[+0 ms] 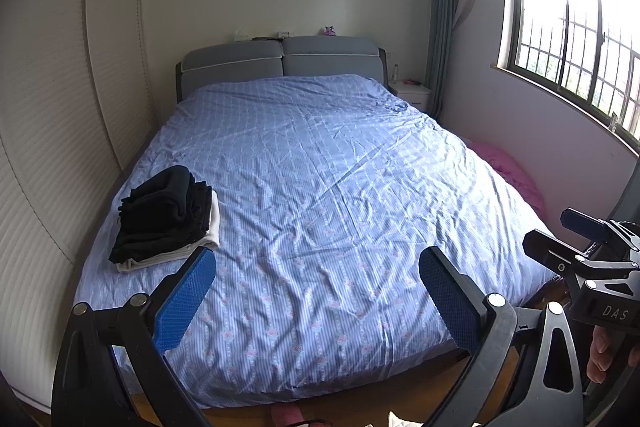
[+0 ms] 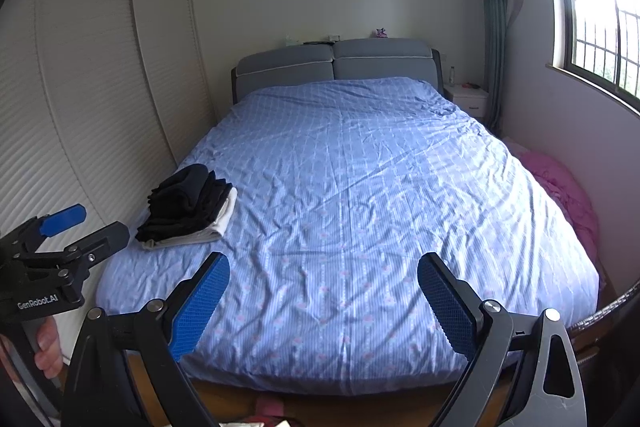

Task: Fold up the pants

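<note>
A stack of folded clothes [image 1: 166, 215], black pieces on top of a white one, lies on the left side of the bed [image 1: 320, 187]; it also shows in the right wrist view [image 2: 188, 209]. My left gripper [image 1: 318, 303] is open and empty, held above the foot of the bed. My right gripper [image 2: 324, 303] is open and empty, also above the foot of the bed. The right gripper shows at the right edge of the left wrist view [image 1: 560, 231], and the left gripper shows at the left edge of the right wrist view [image 2: 100, 227]. No loose pants lie on the blue cover.
A louvred wardrobe [image 1: 48, 131] stands close along the bed's left side. A pink blanket [image 1: 508, 171] lies between the bed and the window wall. A grey headboard [image 1: 280, 61] and a white nightstand [image 1: 412, 95] are at the far end. Some cloth shows on the floor [image 1: 396, 421].
</note>
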Tool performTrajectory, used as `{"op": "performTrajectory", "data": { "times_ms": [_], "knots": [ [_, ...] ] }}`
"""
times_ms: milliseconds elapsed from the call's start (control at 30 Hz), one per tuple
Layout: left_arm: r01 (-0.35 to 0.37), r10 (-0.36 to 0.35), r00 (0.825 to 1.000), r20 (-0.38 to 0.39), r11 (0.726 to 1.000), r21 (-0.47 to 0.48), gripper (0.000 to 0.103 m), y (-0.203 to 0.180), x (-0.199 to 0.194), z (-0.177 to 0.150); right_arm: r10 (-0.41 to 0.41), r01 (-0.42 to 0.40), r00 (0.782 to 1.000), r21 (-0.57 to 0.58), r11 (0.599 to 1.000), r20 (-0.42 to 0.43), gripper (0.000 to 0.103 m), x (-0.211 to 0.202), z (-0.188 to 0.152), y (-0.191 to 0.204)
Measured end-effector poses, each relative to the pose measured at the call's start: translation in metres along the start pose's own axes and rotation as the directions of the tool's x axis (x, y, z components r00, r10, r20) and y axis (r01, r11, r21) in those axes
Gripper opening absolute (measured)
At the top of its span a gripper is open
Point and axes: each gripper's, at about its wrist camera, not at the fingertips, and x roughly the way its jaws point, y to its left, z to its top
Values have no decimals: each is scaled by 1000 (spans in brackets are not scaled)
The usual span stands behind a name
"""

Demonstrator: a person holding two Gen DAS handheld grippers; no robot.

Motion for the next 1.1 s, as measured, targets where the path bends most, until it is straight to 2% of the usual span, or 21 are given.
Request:
{"op": "performTrajectory", "data": {
  "times_ms": [1100],
  "knots": [
    [-3,2,999,33,1000,12,103,-9,-4,9,-14,14,1000,10,1000,3,96,-4,2,4]
  ]
}}
